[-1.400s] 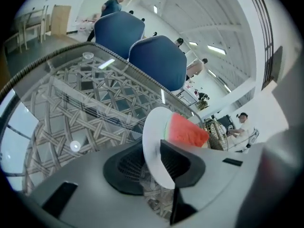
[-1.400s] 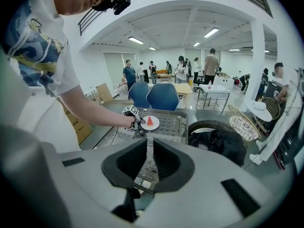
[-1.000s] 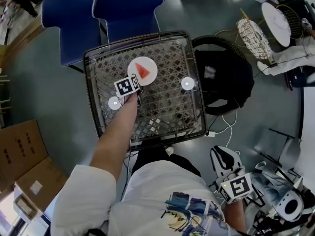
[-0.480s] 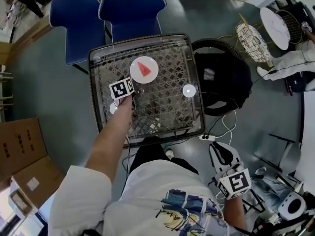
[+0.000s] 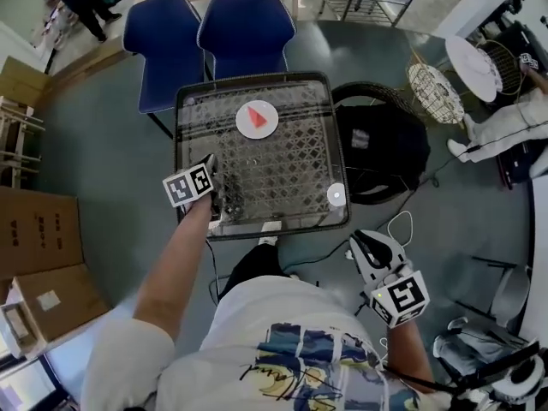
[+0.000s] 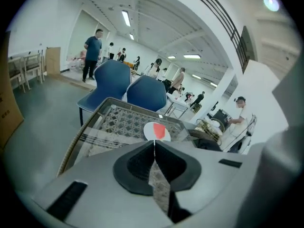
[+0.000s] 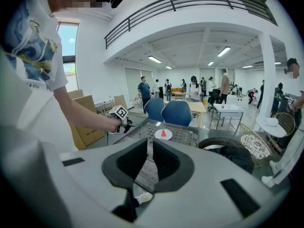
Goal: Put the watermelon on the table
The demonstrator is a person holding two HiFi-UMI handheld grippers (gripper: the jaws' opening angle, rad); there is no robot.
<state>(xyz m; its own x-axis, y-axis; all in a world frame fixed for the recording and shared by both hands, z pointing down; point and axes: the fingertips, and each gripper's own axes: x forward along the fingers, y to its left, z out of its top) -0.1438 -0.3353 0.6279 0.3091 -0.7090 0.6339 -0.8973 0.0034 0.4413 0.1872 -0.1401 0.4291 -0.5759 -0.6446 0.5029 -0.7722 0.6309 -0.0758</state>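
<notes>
A red watermelon wedge (image 5: 255, 118) lies on a white plate (image 5: 242, 128) at the far middle of the glass-topped wicker table (image 5: 291, 174). It also shows in the left gripper view as the wedge (image 6: 159, 130) and small in the right gripper view (image 7: 163, 133). My left gripper (image 5: 214, 176) hangs over the table's near left edge, well back from the plate. Its jaws are closing, the pads (image 6: 154, 144) meet at the tips and nothing is between them. My right gripper (image 5: 365, 243) hovers off the table's near right corner, jaws (image 7: 149, 144) nearly together and empty.
Two blue chairs (image 5: 244, 24) stand behind the table. A black bag on a round stand (image 5: 381, 144) sits to its right, with a white cable (image 5: 398, 225) on the floor. Cardboard boxes (image 5: 38, 238) lie at the left. A wire basket (image 5: 437, 80) stands far right.
My left gripper drew back from beside the plate to the table's near left edge and rose, and its jaws came together. The watermelon stayed on the plate. The right gripper lifted a little.
</notes>
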